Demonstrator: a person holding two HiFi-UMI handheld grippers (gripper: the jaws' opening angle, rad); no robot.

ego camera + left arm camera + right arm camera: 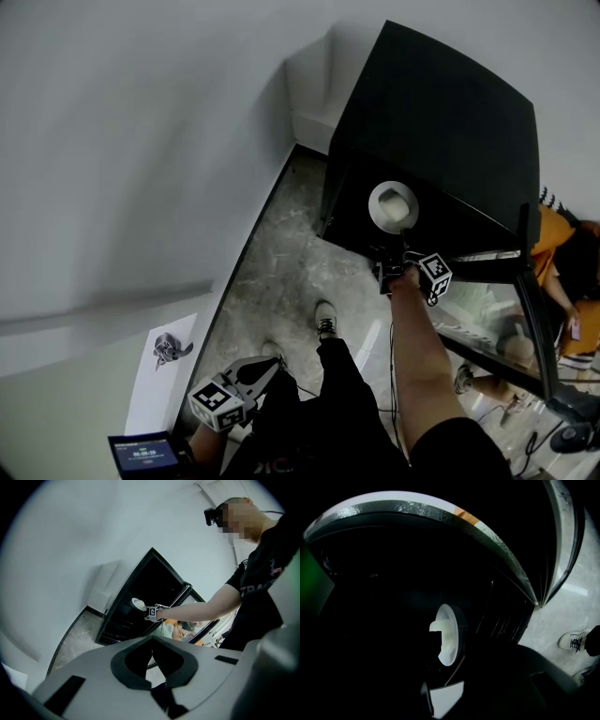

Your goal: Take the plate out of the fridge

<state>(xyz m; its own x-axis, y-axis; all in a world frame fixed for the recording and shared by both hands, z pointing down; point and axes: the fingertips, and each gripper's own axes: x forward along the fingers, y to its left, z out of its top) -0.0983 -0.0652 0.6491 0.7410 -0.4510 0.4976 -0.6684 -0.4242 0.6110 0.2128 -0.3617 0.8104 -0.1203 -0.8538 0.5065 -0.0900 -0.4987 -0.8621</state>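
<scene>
The white plate [392, 206] sits inside the open black fridge [441, 122]. The right gripper [392, 269] is just at the plate's 6 o'clock, with its jaws apart and not on it. The left gripper [265, 368] hangs far off at 7 o'clock, jaws closed on nothing.

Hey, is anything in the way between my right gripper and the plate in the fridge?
Nothing visible. The fridge door stands swung open, and the plate lies straight ahead of the right gripper, with only open space between them. The interior is very dark, so small things could go unseen.
</scene>
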